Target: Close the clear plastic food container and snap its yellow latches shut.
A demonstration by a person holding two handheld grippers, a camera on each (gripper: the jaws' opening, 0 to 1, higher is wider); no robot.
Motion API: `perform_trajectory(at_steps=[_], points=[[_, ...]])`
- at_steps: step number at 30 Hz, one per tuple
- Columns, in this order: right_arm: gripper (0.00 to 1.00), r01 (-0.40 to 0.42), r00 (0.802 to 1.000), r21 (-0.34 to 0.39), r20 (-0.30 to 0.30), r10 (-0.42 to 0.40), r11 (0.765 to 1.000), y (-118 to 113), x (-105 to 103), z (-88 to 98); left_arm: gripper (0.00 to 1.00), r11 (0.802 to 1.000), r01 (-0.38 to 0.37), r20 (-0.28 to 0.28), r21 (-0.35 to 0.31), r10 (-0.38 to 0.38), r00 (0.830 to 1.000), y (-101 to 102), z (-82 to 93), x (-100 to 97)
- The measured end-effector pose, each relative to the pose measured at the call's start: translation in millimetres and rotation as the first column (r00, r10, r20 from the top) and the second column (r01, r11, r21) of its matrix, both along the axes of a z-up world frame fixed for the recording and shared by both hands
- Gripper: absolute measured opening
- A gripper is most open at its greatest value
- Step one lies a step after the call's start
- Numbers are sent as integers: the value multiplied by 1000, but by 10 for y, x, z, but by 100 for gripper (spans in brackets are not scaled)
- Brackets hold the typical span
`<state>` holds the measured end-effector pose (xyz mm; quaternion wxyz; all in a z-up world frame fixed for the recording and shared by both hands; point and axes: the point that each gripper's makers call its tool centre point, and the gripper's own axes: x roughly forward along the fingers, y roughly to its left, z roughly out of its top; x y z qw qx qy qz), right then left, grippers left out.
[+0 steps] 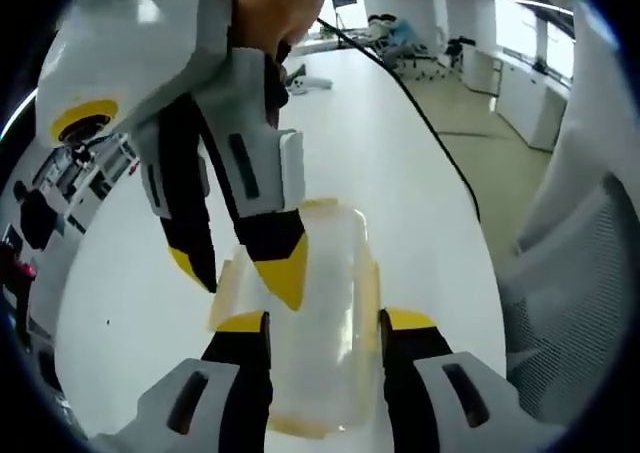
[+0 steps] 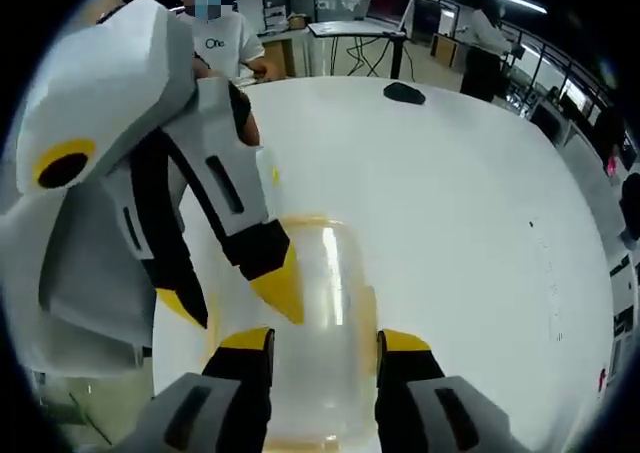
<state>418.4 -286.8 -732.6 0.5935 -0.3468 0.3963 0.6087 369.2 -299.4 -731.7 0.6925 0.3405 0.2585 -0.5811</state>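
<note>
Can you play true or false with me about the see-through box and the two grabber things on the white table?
1. The clear container sits on a white table. True.
2. The left gripper has red tips. False: its tips are yellow.
3. The right gripper has one jaw on each side of the container. True.
4. The container is full of food. False: it looks empty.
5. A black cable runs across the table. True.
</note>
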Motion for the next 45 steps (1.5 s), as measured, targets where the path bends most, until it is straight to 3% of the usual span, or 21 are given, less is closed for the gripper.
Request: perform_trajectory(at_steps=[9, 17, 22, 24, 25, 26, 28, 40, 43, 45], points=[[42, -42, 990, -51, -138, 35, 998, 0, 20, -65, 41, 999, 18, 33, 29, -19, 999, 11, -14, 14], [41, -100, 976, -84, -202, 81, 991, 23, 8, -104, 41, 999, 23, 37, 31, -24, 999, 10, -20, 17], [40, -113, 956, -100, -283, 81, 989, 14, -5, -137, 40, 999, 23, 58, 40, -25, 998, 10, -29, 21], [39, -135, 938, -96, -333, 96, 986, 25, -40, -151, 40, 999, 18, 57, 37, -20, 998, 6, -33, 27], [39, -61, 950, -144, -311, 13, 988, -30, 6, -166, 40, 999, 19, 59, 39, -21, 998, 8, -35, 21], [39, -131, 940, -124, -331, 84, 983, -15, -10, -144, 40, 999, 21, 61, 38, -24, 998, -5, -40, 14], [39, -159, 939, -129, -327, 109, 979, -12, -22, -146, 40, 999, 21, 58, 36, -23, 998, 6, -33, 16], [39, -147, 956, -104, -272, 114, 984, 6, -44, -123, 39, 996, 41, 118, 80, -50, 992, -14, -63, 13], [40, -153, 963, -121, -243, 120, 981, 18, -57, -121, 39, 996, 28, 169, 82, -41, 985, -16, -82, 19], [41, -150, 965, -134, -234, 116, 979, 28, -80, -124, 36, 997, 30, 249, 71, -47, 967, -61, -59, 72]])
